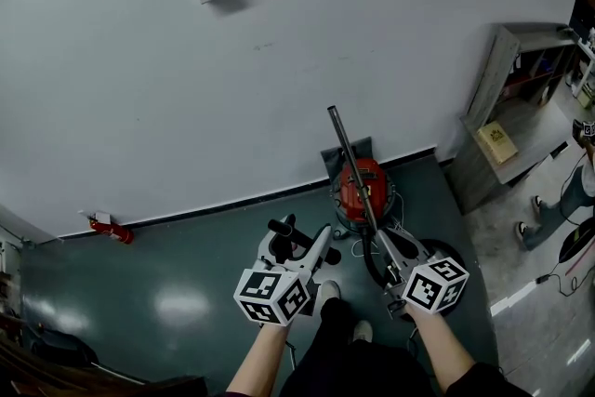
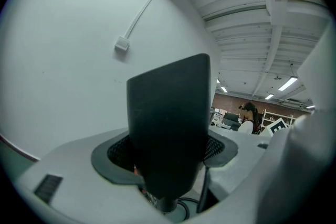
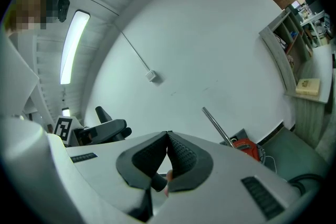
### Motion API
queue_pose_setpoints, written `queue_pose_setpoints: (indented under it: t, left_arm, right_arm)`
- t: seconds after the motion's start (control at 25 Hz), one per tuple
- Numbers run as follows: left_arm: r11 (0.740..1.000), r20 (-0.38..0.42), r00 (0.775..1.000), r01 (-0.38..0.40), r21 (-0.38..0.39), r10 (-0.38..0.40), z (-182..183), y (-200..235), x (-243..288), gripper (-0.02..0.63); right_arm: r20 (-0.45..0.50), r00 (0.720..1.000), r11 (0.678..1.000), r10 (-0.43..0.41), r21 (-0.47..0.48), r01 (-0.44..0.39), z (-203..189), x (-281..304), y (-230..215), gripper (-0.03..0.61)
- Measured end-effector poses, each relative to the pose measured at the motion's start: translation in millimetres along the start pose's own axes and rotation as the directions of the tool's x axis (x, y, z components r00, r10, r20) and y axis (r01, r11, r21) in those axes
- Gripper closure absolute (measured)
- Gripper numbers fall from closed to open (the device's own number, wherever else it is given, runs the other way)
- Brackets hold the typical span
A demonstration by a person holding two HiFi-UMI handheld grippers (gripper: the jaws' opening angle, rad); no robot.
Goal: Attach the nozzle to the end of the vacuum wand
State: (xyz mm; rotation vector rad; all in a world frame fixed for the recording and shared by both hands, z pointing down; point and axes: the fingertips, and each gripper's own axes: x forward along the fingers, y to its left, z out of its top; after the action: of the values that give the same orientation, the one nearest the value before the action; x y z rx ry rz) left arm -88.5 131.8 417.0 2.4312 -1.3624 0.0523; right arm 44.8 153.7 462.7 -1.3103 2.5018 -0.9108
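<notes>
Nozzle (image 2: 168, 128) clamped in left gripper (image 1: 301, 246) jaws | right gripper (image 1: 383, 244) jaws together, empty | next: steady vacuum wand (image 1: 351, 167), align nozzle socket with its free end, push straight

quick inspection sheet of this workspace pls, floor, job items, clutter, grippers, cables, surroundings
surface: dark green floor, glossy
job's things: black nozzle, not on the wand; metal wand slants up from the red vacuum, top end bare
clutter: small red object at the wall base
grippers: left gripper clamped on the nozzle; right gripper jaws together, nothing seen between the tips
cables: black hose curving beside the vacuum
surroundings: white wall; grey shelf unit at right
</notes>
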Motion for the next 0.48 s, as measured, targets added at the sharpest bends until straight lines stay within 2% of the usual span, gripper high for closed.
queue_pose_setpoints:
  t: [0.48]
  left_arm:
    - [0.999,-0.019,0.999,0.028,-0.021,-0.028,12.3,62.3,55.8,0.288]
  right_arm:
    - [-0.011,0.999,0.999,-0.039,0.005,0.039,8.4,73.3,-22.2,0.561]
